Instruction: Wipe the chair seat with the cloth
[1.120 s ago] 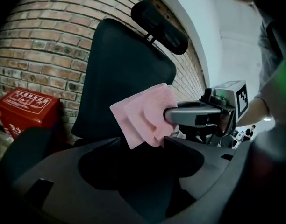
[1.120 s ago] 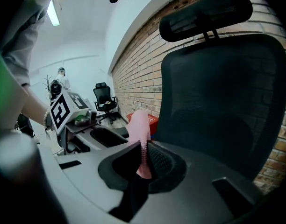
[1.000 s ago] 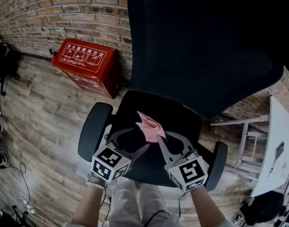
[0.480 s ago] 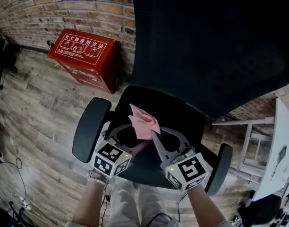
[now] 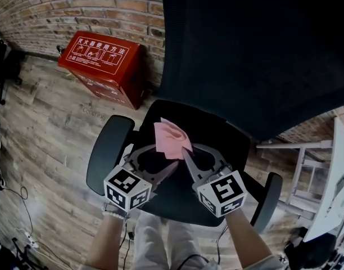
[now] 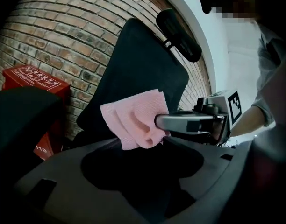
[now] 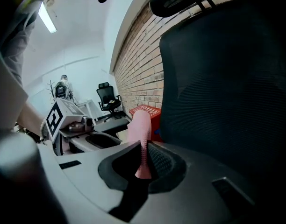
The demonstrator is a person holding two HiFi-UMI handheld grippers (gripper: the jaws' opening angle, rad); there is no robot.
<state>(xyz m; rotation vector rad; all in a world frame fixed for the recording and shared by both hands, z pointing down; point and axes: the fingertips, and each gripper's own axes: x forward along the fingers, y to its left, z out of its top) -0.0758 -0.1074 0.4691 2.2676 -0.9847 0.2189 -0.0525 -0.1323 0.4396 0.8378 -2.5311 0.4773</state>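
The black chair seat (image 5: 220, 136) lies below me in the head view, its tall mesh backrest (image 5: 245, 49) behind it. A pink cloth (image 5: 170, 138) is held up over the seat's front half. My right gripper (image 5: 184, 151) is shut on the cloth's lower edge; in the right gripper view the cloth (image 7: 140, 125) stands pinched between the jaws of that gripper (image 7: 142, 149). My left gripper (image 5: 173, 168) sits close beside it on the left, jaws together and holding nothing. The left gripper view shows the cloth (image 6: 133, 118) hanging from the right gripper's tip (image 6: 160, 121).
Black armrests stand on the left (image 5: 107, 151) and the right (image 5: 266, 200) of the seat. A red box (image 5: 102, 66) leans on the brick wall (image 5: 76, 10) behind the chair. A white desk (image 5: 335, 179) is at the right. The person's legs (image 5: 161, 241) are at the seat's front.
Both grippers and the cloth have shifted slightly left and toward the backrest. The cloth stays in the right gripper, and the left gripper stays beside it.
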